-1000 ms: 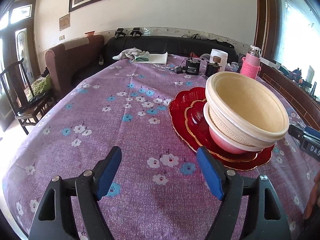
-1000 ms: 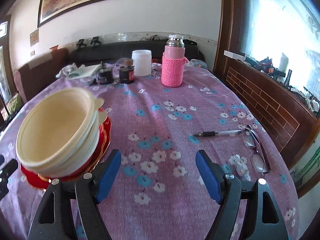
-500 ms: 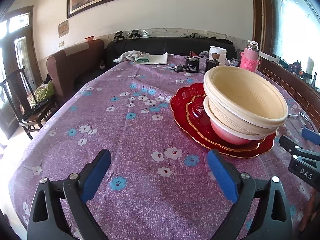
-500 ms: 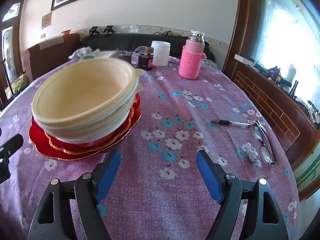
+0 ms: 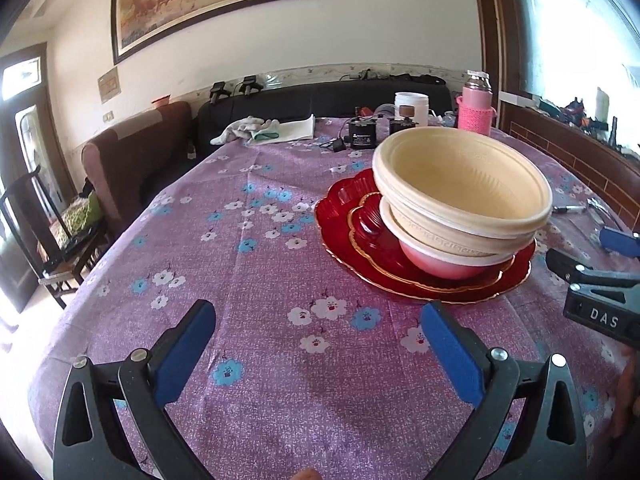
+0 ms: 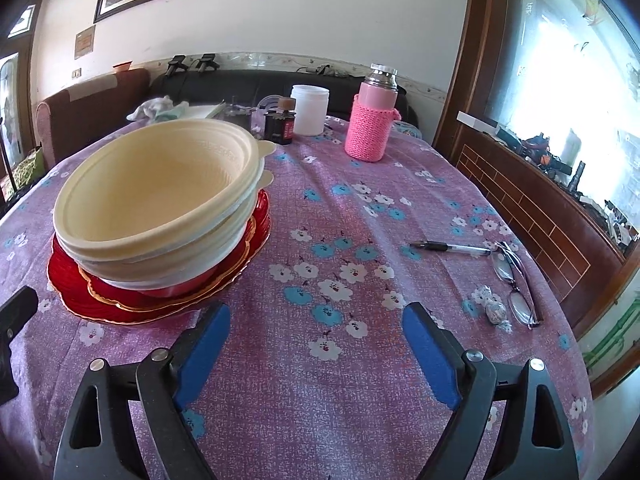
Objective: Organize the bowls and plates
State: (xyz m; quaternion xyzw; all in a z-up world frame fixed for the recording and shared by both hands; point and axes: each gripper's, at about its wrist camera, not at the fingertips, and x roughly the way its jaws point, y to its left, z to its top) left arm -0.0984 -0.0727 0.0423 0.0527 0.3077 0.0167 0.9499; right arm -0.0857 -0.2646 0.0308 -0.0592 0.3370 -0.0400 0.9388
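1. The left gripper (image 5: 318,334) sits at the bottom of the left wrist view with its jaws spread wide; they have just been opening, and only purple flowered tablecloth (image 5: 256,264) shows between the blue pads (image 5: 184,354).
2. The right gripper (image 6: 316,338) fills the bottom of the right wrist view; its jaws have also just been opening, they stand wide apart, and nothing lies between them but cloth.
3. The stack of dishes stands on the table, right of centre in the left wrist view and at the left in the right wrist view; neither gripper touches it.
4. At the bottom of the stack lies a large red plate (image 5: 340,216) with a gold scalloped edge; a smaller red plate (image 5: 370,224) of the same kind lies on it.
5. On the plates sits a pink bowl (image 5: 436,262) with a white rim; two cream bowls (image 5: 468,176) are nested on top (the upper one tilts slightly).
6. In the right wrist view the near edge of the large plate lies just beyond the left pad of the right gripper.
7. At the far end of the table stand a pink flask (image 6: 372,120) in a knitted sleeve, a white jar (image 6: 309,109) and a dark bottle (image 6: 280,122); a pen (image 6: 450,247) and glasses (image 6: 514,284) lie at the right of the right wrist view, well apart from the stack.
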